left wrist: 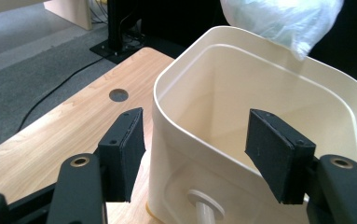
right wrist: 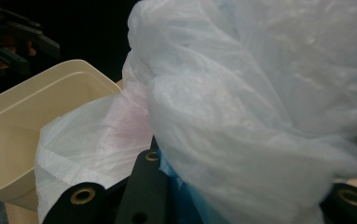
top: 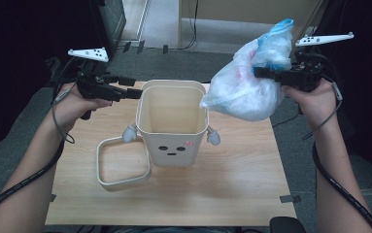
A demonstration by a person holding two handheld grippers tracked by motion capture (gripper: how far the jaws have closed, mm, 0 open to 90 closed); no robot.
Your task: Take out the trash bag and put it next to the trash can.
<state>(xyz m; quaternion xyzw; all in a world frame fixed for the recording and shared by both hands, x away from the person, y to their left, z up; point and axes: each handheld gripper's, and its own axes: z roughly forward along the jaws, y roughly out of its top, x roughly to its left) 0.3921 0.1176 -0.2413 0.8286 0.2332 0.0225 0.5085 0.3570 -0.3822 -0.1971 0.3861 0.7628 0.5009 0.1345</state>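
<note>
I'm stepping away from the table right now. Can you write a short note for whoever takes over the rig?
Left gripper: open, jaws straddling the near wall of the cream bin, not pressing.
Right gripper: shut on the bunched plastic bag, held in the air at the bin's right rim.
The loose rim ring lies on the table, left of the bin.
Done: bag lifted to the bin.
Left: probably bag into bin, ring on.

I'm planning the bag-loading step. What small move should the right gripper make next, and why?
Probably carry the plastic bag leftward until it hangs over the bin. The right gripper holds it beside the rim, only its tip above the opening, while the left gripper straddles the opposite wall with jaws open.
</note>
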